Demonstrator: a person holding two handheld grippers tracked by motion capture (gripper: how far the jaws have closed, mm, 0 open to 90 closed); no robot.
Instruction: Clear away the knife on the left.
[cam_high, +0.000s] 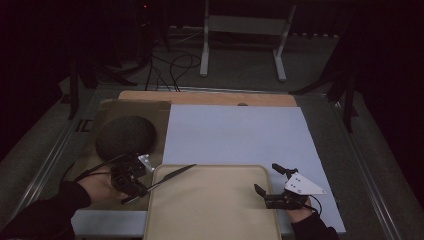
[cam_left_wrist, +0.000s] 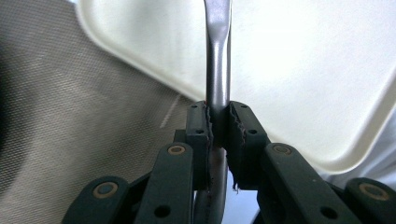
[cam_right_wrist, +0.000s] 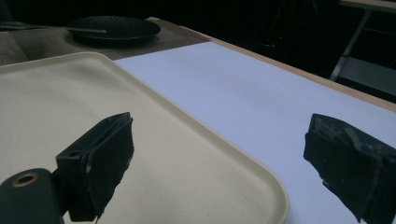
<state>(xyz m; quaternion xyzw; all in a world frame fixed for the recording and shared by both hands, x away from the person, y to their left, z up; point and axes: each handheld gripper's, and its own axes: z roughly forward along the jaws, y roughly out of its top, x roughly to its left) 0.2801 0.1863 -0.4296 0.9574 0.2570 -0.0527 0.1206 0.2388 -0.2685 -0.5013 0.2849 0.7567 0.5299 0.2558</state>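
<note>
Left gripper (cam_left_wrist: 219, 128) fingers (cam_left_wrist: 198, 135) clamp a knife (cam_left_wrist: 217, 70) reaching over the tray (cam_high: 215, 200); right gripper (cam_high: 272, 181) fingers (cam_right_wrist: 100, 158) spread wide above the tray's edge.

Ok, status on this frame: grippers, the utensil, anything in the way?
Left gripper shut on metal utensil, blade end over tray corner. Right gripper open over tray's right edge. Black plate behind, apart.

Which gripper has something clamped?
The left gripper: its jaws are shut on a metal utensil reaching over the beige tray. The right gripper is open.
</note>
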